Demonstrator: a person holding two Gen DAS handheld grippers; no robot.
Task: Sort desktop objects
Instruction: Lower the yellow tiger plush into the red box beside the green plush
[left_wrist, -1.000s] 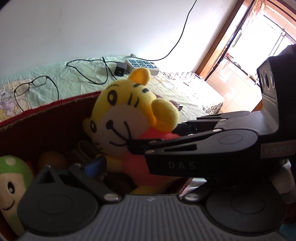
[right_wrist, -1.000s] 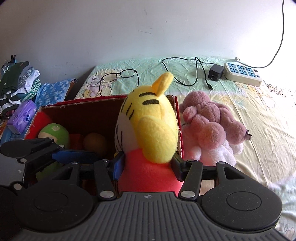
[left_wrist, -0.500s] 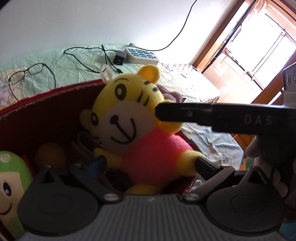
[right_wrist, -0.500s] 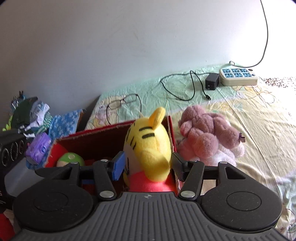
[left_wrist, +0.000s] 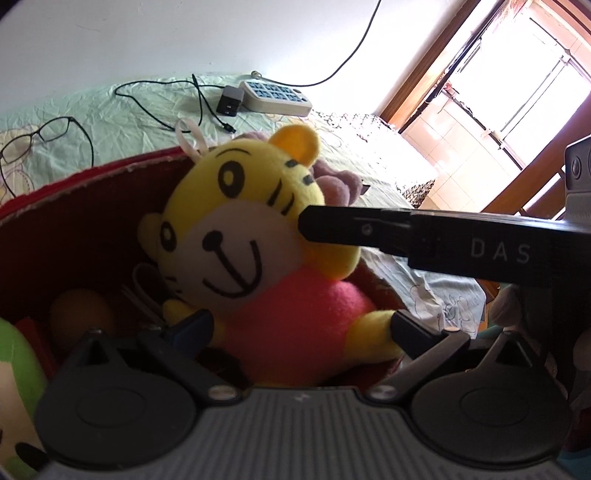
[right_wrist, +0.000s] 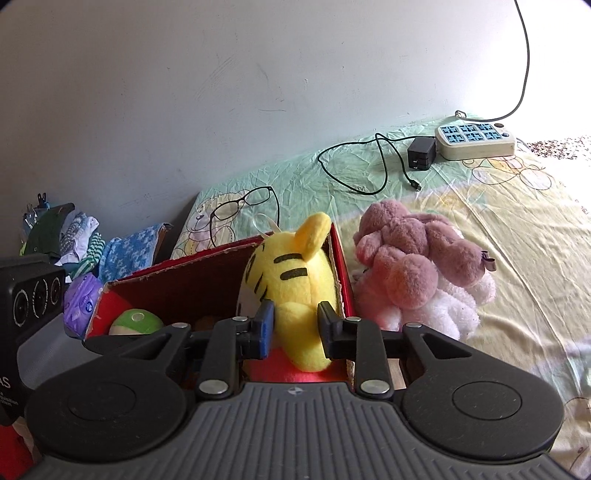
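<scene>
The tiger plush (right_wrist: 291, 291) sits at the right end of the red box (right_wrist: 184, 273). Release should come only once it rests fully inside. The right gripper (right_wrist: 295, 328) is narrowed against its arm. The left gripper (left_wrist: 301, 325) stands wide, flanking its body without squeezing.

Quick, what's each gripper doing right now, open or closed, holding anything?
Left gripper: open, jaws spread either side of the tiger plush, not gripping it.
Right gripper: closed on the tiger plush over the red box.
</scene>
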